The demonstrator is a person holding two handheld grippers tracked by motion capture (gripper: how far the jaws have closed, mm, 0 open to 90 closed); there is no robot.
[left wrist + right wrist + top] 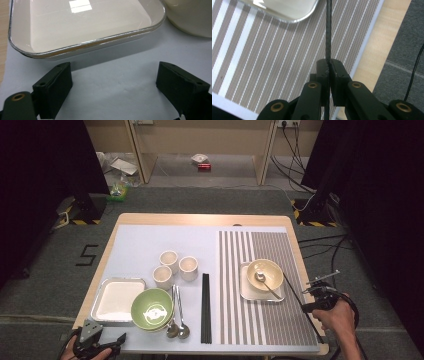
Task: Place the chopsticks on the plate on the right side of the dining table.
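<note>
The right gripper [328, 65] has its two black jaws pressed together on a thin black chopstick [328, 30], which runs straight up from between the pads and past the rounded corner of a square plate [287, 12]. In the high view the same right gripper [314, 295] sits at the table's right edge, in the person's right hand [340, 317], and the chopstick [292, 290] slants from it up and left, its far end close beside the beige bowl [265, 270] on the square plate [247, 292]. A metal spoon [265, 282] lies in that bowl. Plate and bowl stand on the striped placemat [240, 320], and the pinched end of the chopstick is above the placemat's right border, near the bare wooden table [200, 219] edge.

More black chopsticks [205, 307] lie side by side near the middle of the table, just left of the placemat and well apart from the right gripper.

The left gripper [92, 342] hovers at the near left corner. In its own view the left gripper [113, 82] has its jaws spread wide with nothing between them, over the pale blue mat [112, 75], just short of the rim of a white rectangular tray [75, 25]. The green bowl [151, 308] sits just right of that tray, with two spoons [178, 320] beside it and three cream cups [175, 266] behind.
</note>
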